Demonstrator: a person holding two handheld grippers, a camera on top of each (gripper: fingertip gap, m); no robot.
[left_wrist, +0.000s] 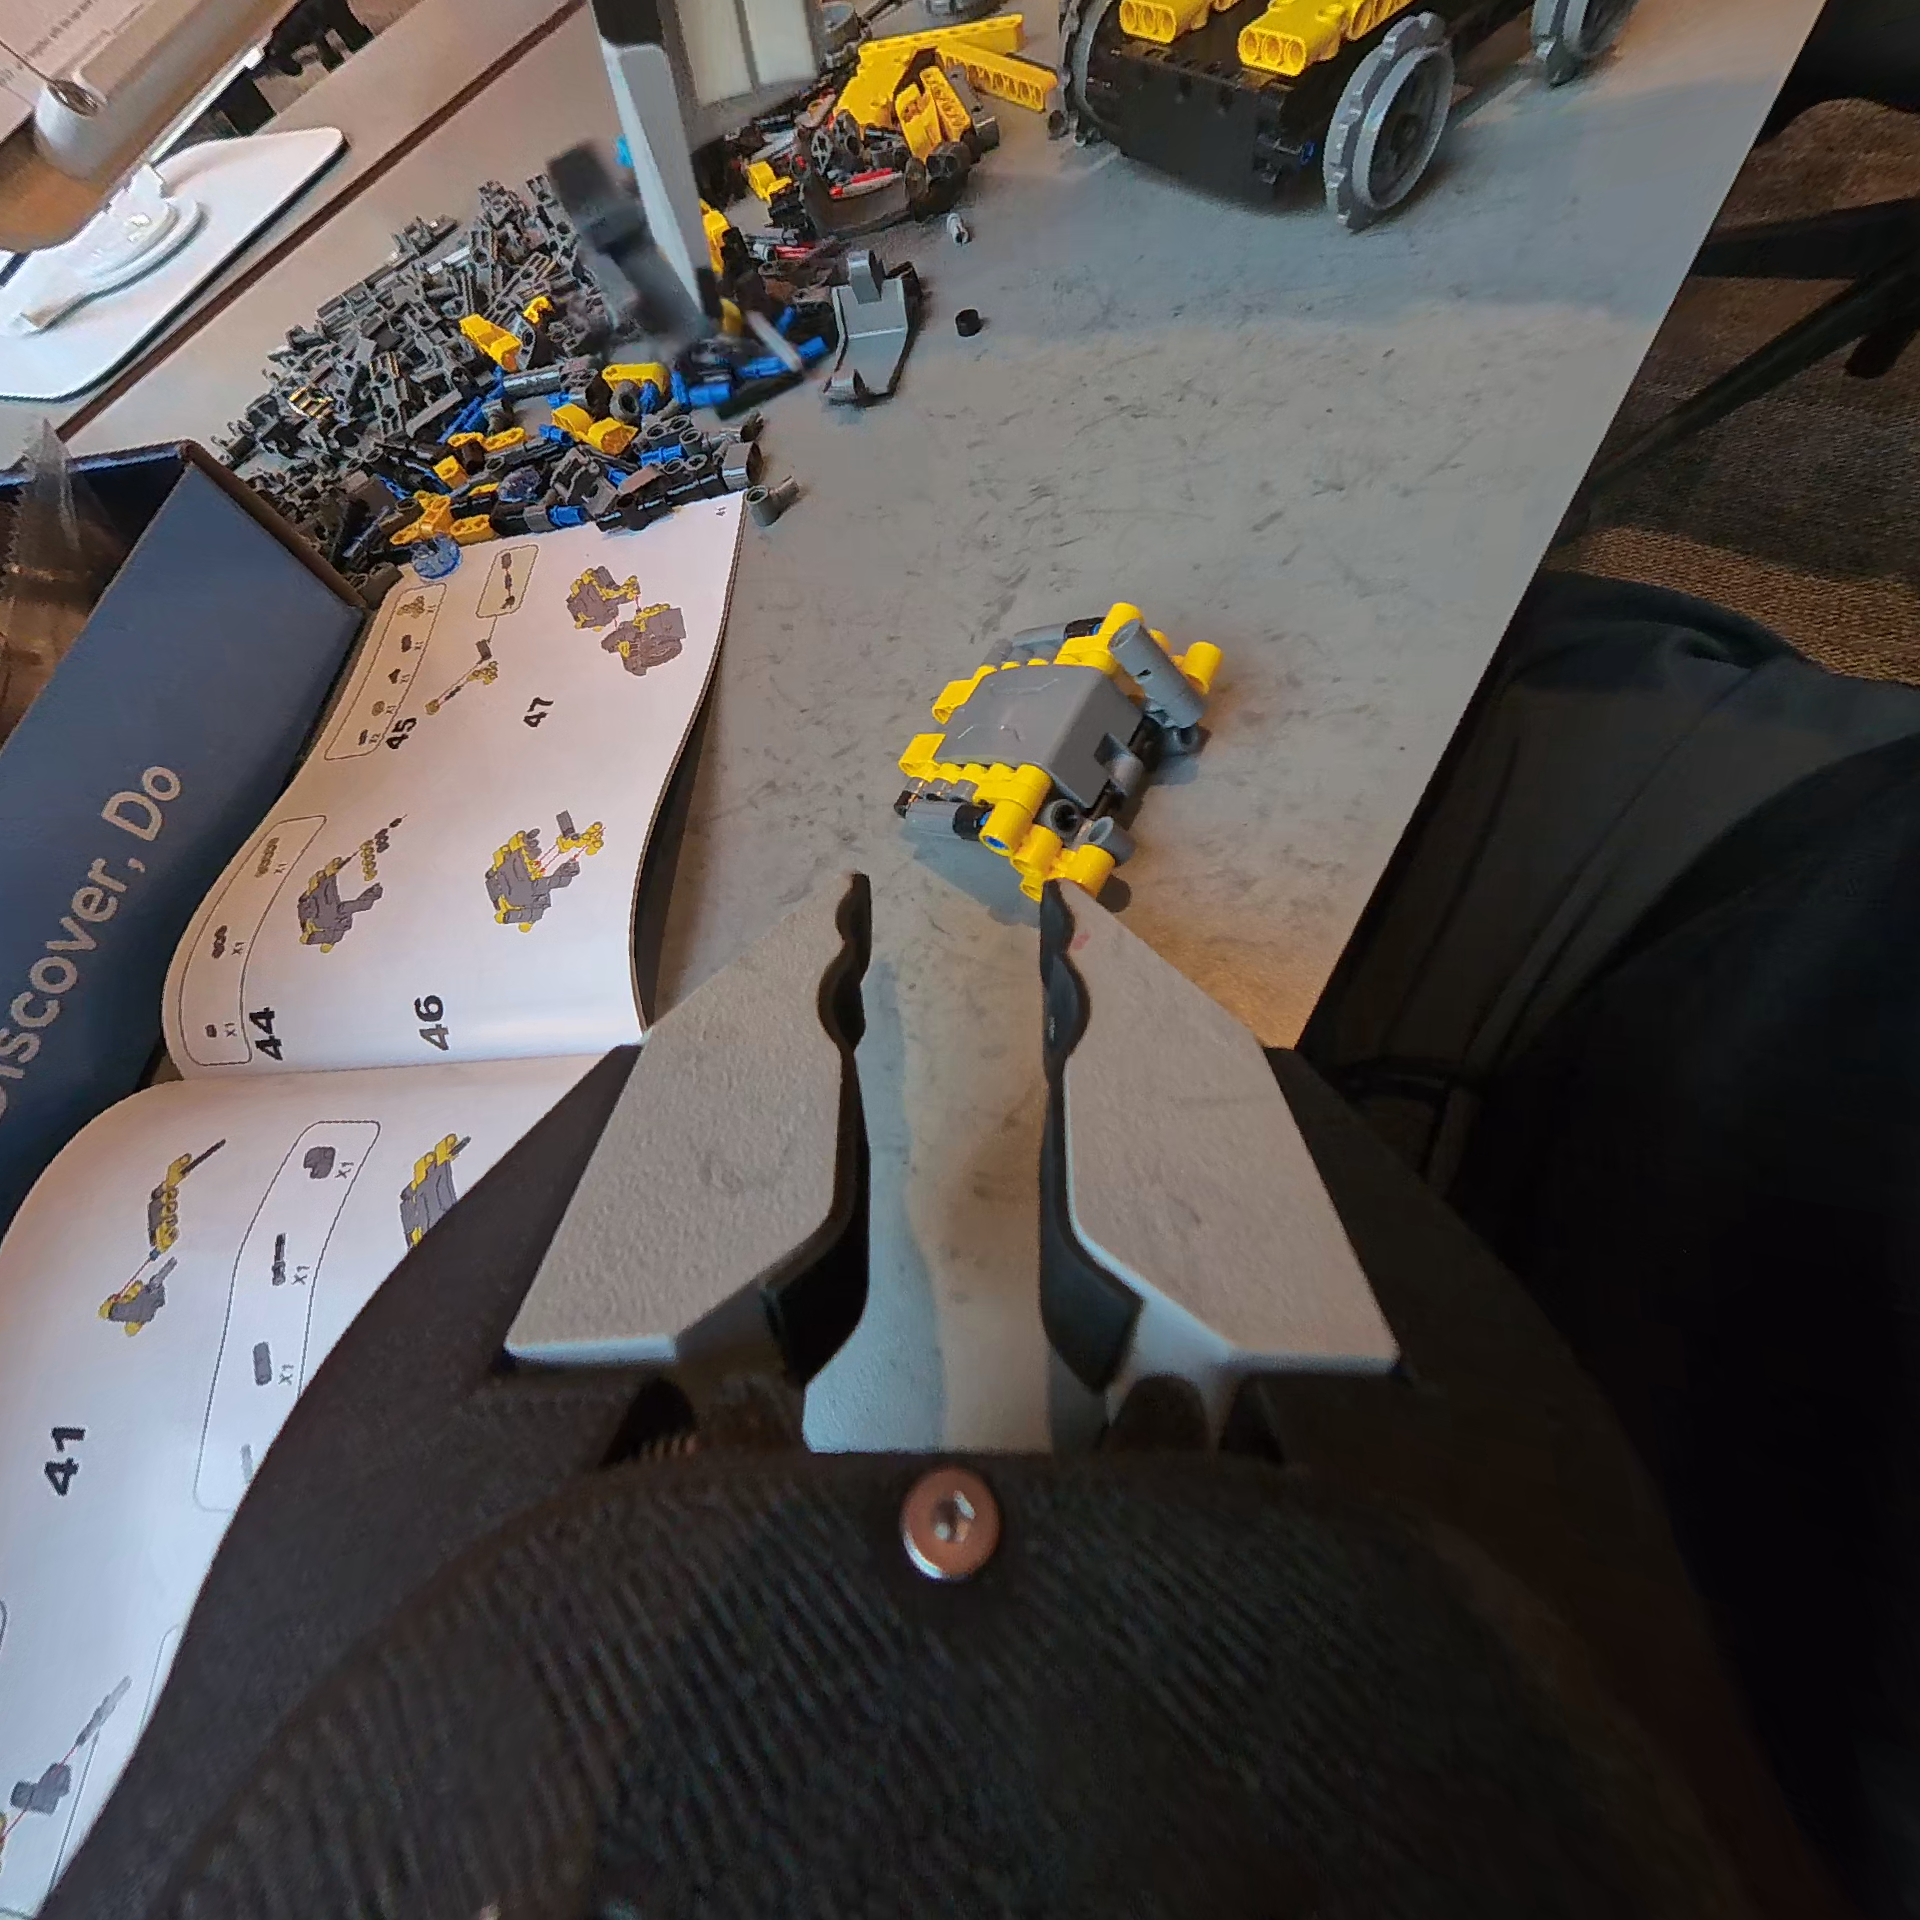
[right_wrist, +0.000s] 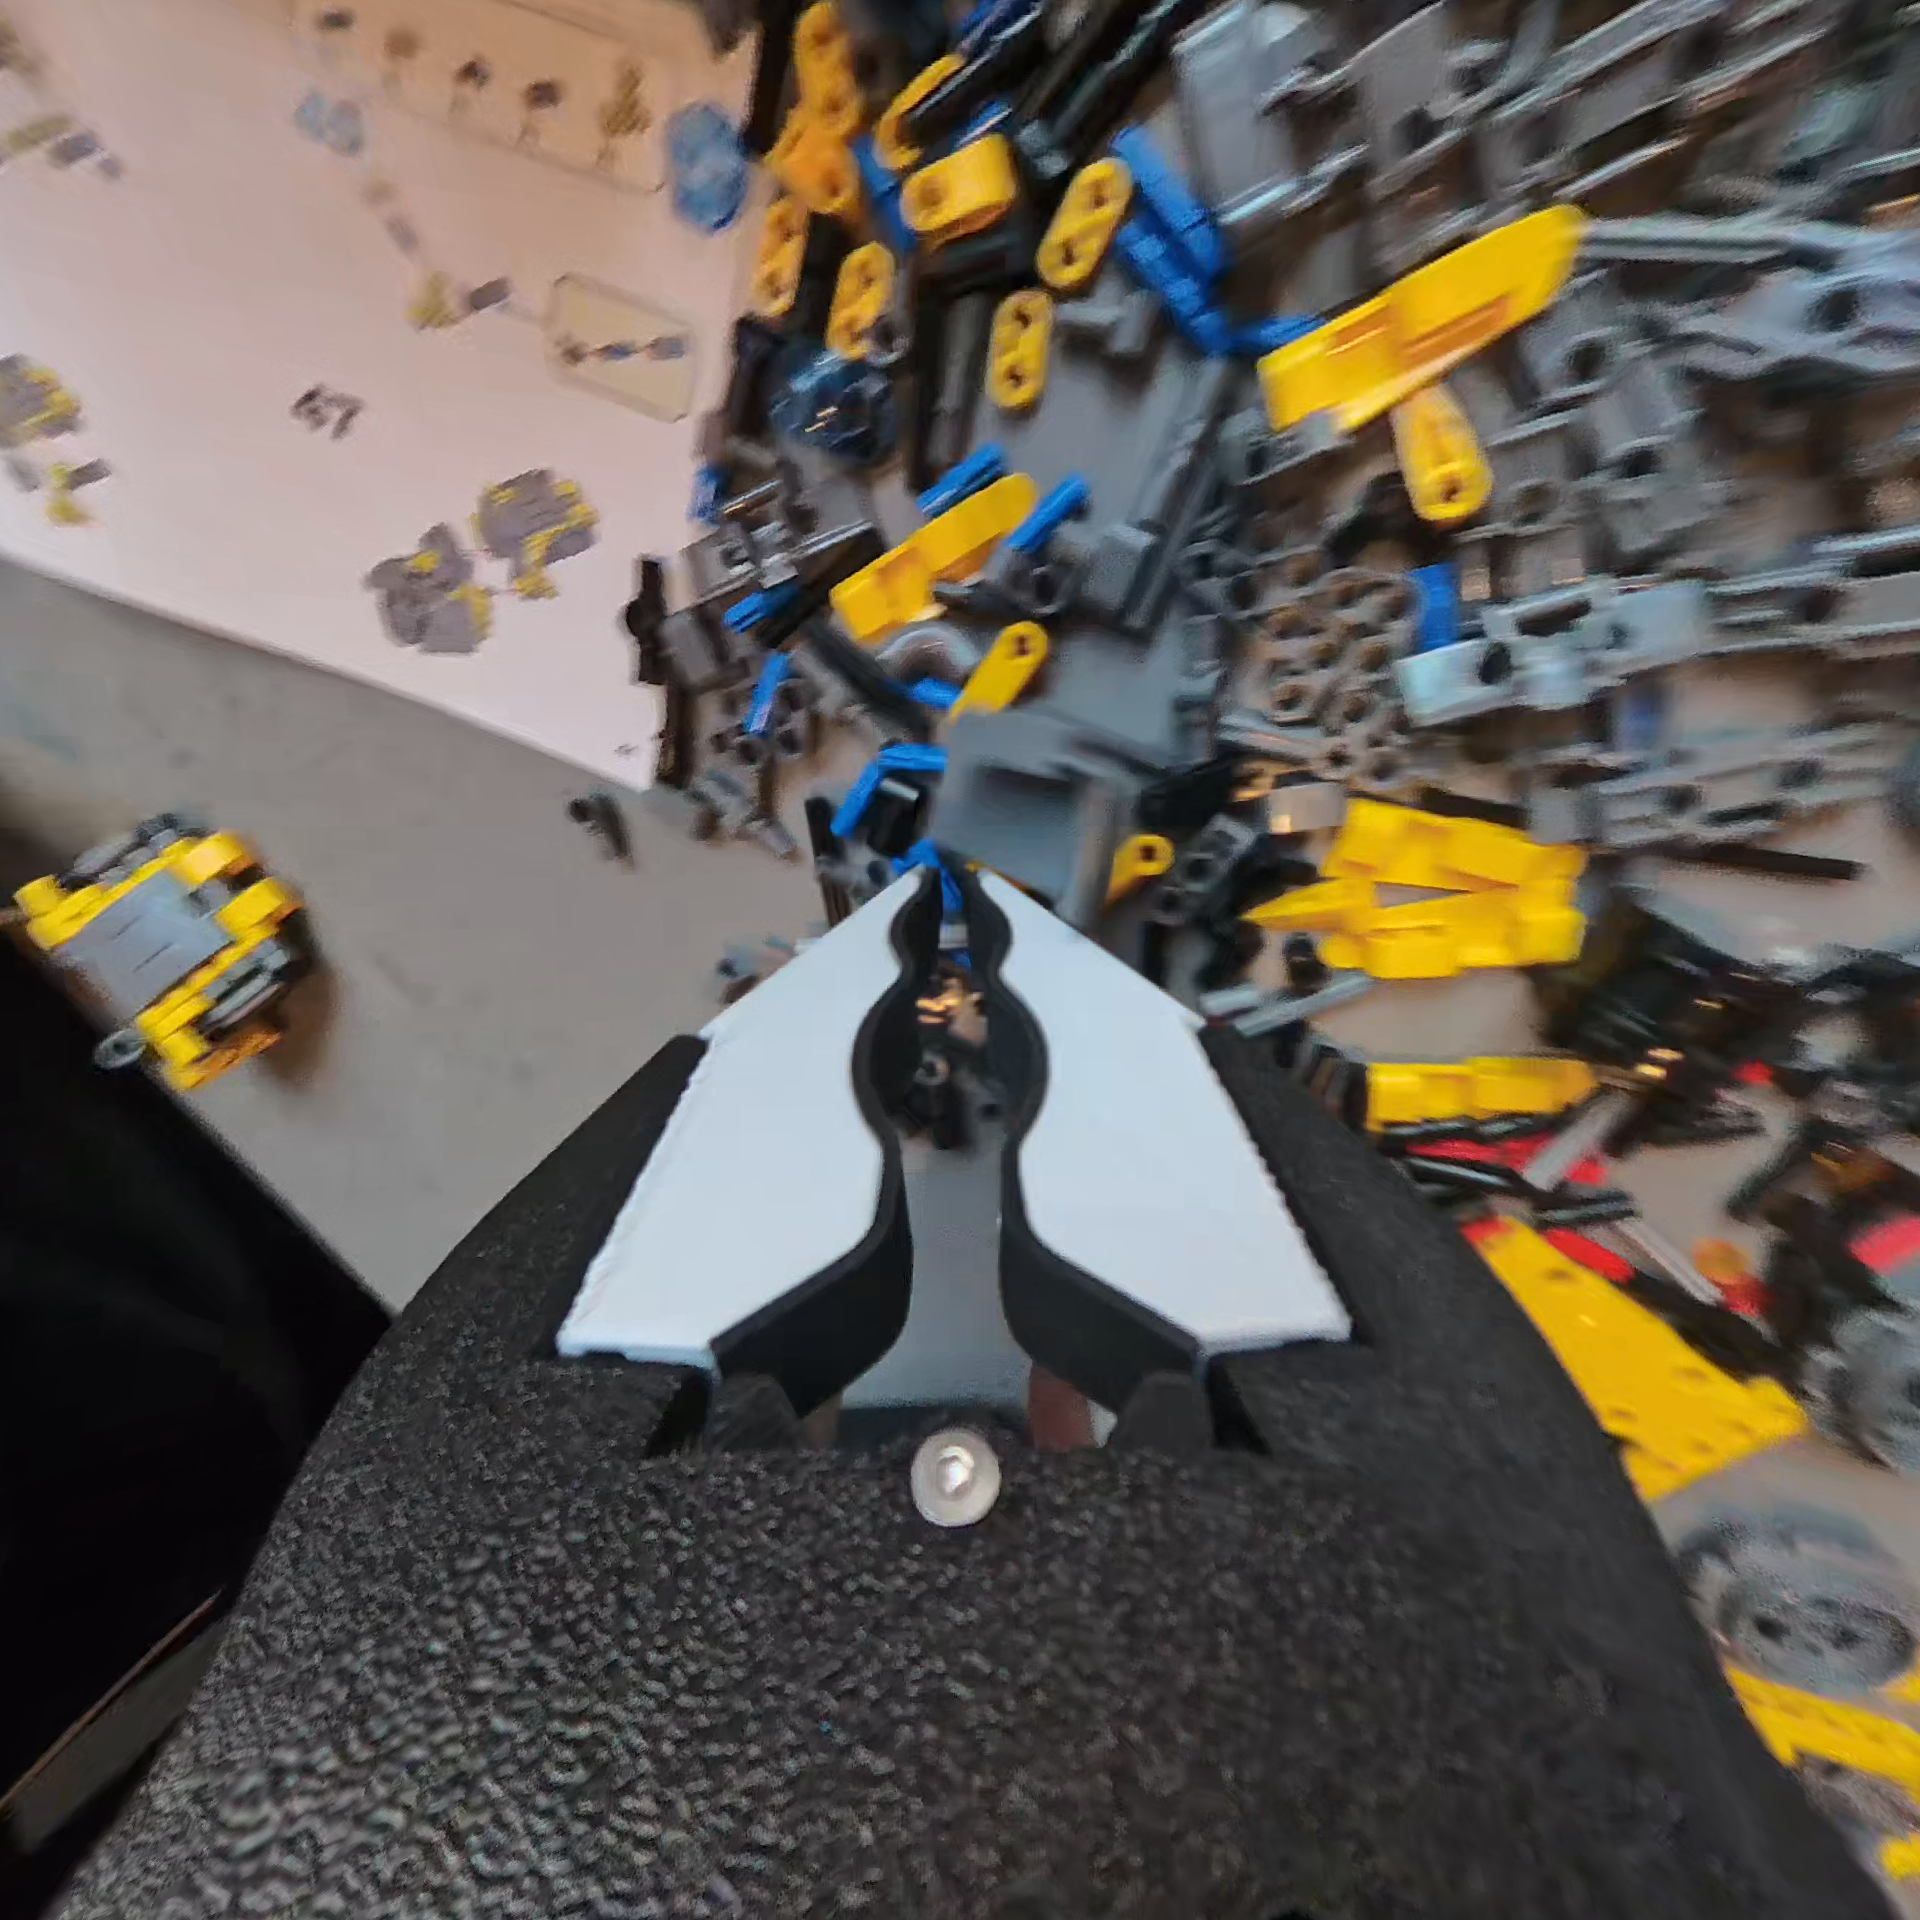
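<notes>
Two fingers of the left gripper (left_wrist: 951, 899) stand apart and hold nothing, just beside a small yellow and grey built block (left_wrist: 1055, 753) on the counter (left_wrist: 1195, 416). In the right view, the right gripper (right_wrist: 948, 883) pinches a tiny blue pin (right_wrist: 940, 868) at the pile of loose parts (right_wrist: 1351, 520), near the open booklet (right_wrist: 312, 312).

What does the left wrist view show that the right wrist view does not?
Only the left wrist view shows the open left gripper, empty above the grey table, a dark blue cardboard box and a black-and-yellow wheeled brick vehicle.

Only the right wrist view shows the right gripper pinching a small blue plastic pin, though blur obscures the contact.

Both show the small yellow-and-grey brick assembly, the open white instruction booklet and the pile of loose bricks.
</notes>
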